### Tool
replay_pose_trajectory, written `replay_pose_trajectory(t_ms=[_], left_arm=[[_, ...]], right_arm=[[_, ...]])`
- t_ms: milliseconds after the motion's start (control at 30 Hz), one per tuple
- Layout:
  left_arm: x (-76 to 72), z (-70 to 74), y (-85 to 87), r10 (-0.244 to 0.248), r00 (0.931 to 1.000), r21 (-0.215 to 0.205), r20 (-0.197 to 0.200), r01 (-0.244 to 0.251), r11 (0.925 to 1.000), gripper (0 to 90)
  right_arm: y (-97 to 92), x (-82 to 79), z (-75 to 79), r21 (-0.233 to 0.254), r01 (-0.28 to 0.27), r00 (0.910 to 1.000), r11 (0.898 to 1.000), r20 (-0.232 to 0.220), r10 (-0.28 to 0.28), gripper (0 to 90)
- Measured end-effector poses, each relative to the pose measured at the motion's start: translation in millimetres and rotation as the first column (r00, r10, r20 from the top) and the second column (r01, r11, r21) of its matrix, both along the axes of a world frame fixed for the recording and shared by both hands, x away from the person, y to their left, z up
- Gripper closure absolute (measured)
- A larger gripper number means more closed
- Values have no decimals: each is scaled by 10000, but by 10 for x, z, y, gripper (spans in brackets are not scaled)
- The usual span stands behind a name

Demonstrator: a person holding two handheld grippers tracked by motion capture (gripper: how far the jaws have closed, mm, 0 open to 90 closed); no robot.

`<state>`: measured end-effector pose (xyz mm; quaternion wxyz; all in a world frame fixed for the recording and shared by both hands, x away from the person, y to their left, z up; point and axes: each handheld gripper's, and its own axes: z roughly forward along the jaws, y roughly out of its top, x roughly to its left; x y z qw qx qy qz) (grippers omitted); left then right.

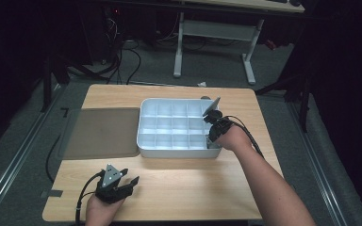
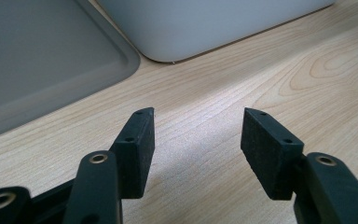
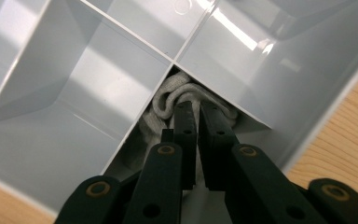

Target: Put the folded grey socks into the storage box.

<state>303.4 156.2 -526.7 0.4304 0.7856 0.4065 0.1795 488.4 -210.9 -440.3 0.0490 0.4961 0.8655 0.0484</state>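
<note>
The right tool (image 3: 198, 109) is pinching a pale grey knitted cloth (image 3: 168, 95) inside the white plastic compartment tray (image 1: 143, 125); the left tool (image 2: 196, 149) is resting spread over the light wooden desk (image 1: 179, 181)

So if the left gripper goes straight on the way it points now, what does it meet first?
Probably the white compartment tray: its rounded corner wall lies ahead of the open left gripper, across bare wooden table. The grey mat lies off to the side. Depth is unclear.

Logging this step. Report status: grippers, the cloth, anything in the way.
Right gripper near shut on cloth in near-right cell of tray. Left gripper open, over bare table. Cell walls close around jaws.
</note>
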Motion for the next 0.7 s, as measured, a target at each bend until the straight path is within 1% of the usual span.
replay_pose_trajectory(t_ms=[33, 133, 167, 200, 300, 333, 367, 400, 533, 600, 700], left_arm=[[1, 0, 1, -18, 10000, 19, -2, 18, 10000, 450], [7, -4, -5, -56, 10000, 14, -33, 56, 10000, 451], [7, -4, -5, -56, 10000, 14, -33, 56, 10000, 451], [9, -7, -10, -37, 10000, -6, -18, 37, 10000, 451], [8, -7, -18, -68, 10000, 31, -13, 68, 10000, 450], [7, -7, -21, -64, 10000, 42, 1, 64, 10000, 451], [4, -7, -25, -57, 10000, 63, 17, 57, 10000, 451], [2, -5, -29, -78, 10000, 69, 3, 78, 9999, 451], [4, -7, -33, -107, 9999, 103, -2, 107, 9999, 451], [4, -9, -33, -96, 10000, 111, 4, 96, 9999, 451], [4, -8, -29, -65, 10000, 86, 12, 65, 9999, 451]], right_arm=[[-16, -3, 24, 59, -15, 10000, 10000, 43, 14, 858], [-72, -38, 115, 326, 236, 9996, 9992, 163, -241, 839], [-72, -38, 115, 326, 236, 9996, 9992, 163, -241, 839], [-93, -43, 135, 393, 119, 9996, 9992, 238, -128, 831], [-136, -76, 200, 646, 105, 9993, 9979, 340, -127, 821], [-170, -91, 231, 709, 139, 9988, 9974, 452, -171, 817], [-170, -91, 231, 709, 139, 9988, 9974, 452, -171, 817], [-197, -104, 249, 807, 172, 9984, 9966, 530, -216, 808], [-221, -126, 266, 805, 253, 9975, 9964, 645, -305, 797], [-233, -142, 269, 838, 370, 9971, 9958, 638, -424, 789], [-260, -157, 264, 913, 351, 9969, 9952, 670, -413, 770]])
